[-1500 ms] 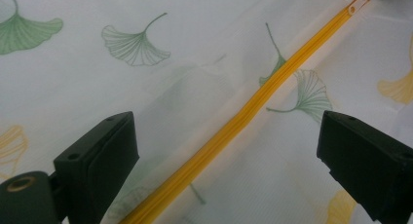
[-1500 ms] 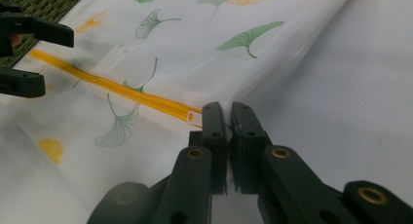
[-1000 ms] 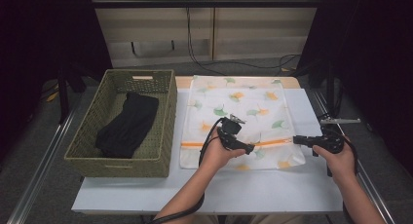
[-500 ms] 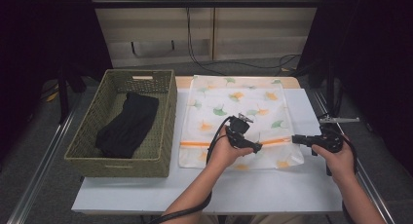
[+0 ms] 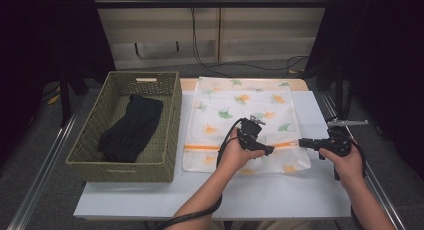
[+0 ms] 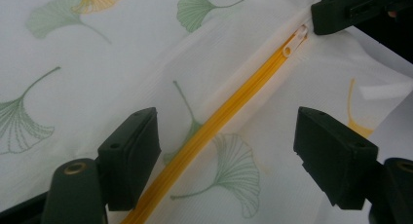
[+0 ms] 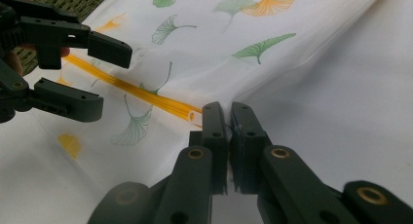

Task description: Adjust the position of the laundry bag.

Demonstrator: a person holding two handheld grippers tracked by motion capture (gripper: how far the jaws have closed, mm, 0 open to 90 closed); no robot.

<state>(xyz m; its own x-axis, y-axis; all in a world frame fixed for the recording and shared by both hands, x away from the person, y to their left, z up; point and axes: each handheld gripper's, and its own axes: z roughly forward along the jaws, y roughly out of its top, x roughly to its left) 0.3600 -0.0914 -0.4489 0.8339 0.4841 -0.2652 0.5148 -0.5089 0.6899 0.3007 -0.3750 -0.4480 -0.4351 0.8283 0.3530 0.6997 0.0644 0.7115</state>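
Note:
A white mesh bag (image 5: 240,102) printed with ginkgo leaves lies flat on the table, an orange zipper (image 5: 200,147) running across its near part. My left gripper (image 5: 267,151) hovers over that zipper (image 6: 214,121). Its jaws (image 6: 226,131) straddle the zipper and have just been closing, but the pads stand apart from the cloth. My right gripper (image 5: 302,142) is shut on the bag's fabric at the zipper's right end (image 7: 229,112), beside the white zipper pull (image 6: 291,45). The left gripper (image 7: 111,78) appears at upper left in the right gripper view.
A woven green basket (image 5: 170,120) stands left of the bag, with a folded black cloth (image 5: 131,127) in it. The white table (image 5: 260,195) has bare surface in front of the bag. Dark cabinets and cables lie beyond the far edge.
My left hand has slid to the right along the zipper, closer to the right gripper. The right hand and the bag's end have stayed put.

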